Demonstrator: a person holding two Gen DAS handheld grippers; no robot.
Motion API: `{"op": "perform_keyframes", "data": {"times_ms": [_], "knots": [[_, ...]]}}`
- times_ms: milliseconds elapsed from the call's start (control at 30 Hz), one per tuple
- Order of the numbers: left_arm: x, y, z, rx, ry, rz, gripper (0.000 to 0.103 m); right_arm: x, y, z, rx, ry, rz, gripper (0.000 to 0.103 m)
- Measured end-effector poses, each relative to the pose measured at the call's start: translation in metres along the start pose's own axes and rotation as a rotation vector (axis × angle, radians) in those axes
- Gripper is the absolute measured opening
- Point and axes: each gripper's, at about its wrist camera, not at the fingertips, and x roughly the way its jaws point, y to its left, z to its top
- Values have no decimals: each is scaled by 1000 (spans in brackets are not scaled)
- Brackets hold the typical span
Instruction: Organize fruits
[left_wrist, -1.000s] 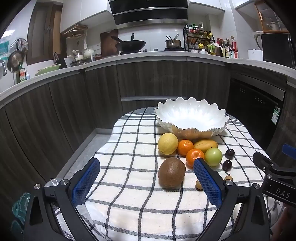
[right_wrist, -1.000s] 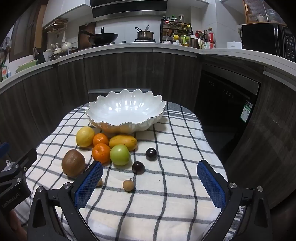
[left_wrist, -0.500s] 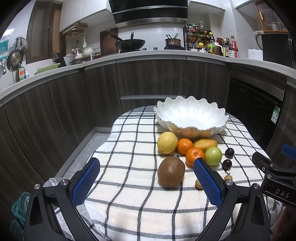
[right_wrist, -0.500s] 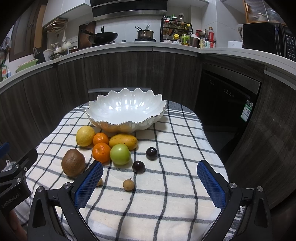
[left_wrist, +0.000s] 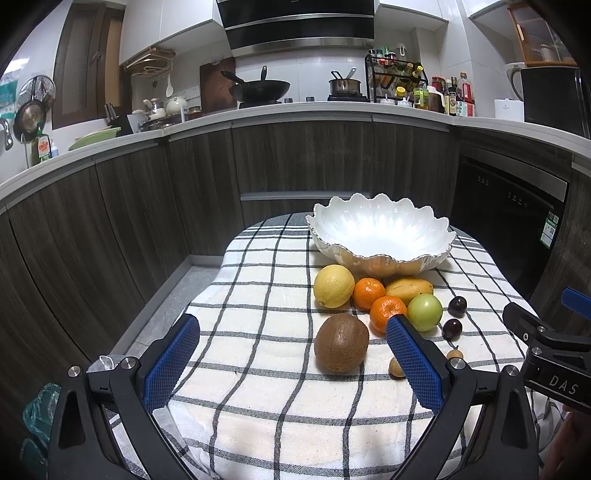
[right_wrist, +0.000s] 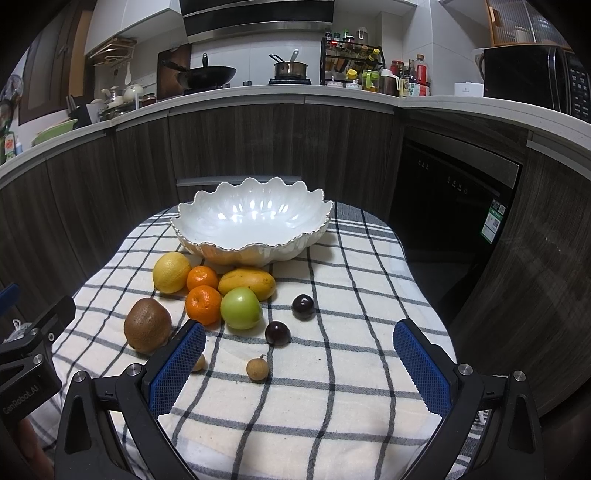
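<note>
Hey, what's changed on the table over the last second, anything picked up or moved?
Nothing picked up. The left gripper and right gripper stay open, barely drifting. The kiwi, lemon and the other fruit lie where they were; the white bowl is still empty.

A white bowl (right_wrist: 255, 225) is seen at centre frame on a checked cloth (right_wrist: 351, 295), with nothing in it. Below and left of it are clustered a lemon (right_wrist: 171, 272), two oranges, a mango (right_wrist: 247, 283), a green apple (right_wrist: 241, 308) and a kiwi (right_wrist: 147, 329). The right gripper (right_wrist: 300, 363) is held wide apart at the bottom.
</note>
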Motion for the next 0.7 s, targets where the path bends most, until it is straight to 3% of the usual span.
{"op": "perform_keyframes", "data": {"times_ms": [700], "knots": [[-8, 0, 2, 0, -38, -7, 103, 0, 5, 1, 4, -14, 9, 103]]}}
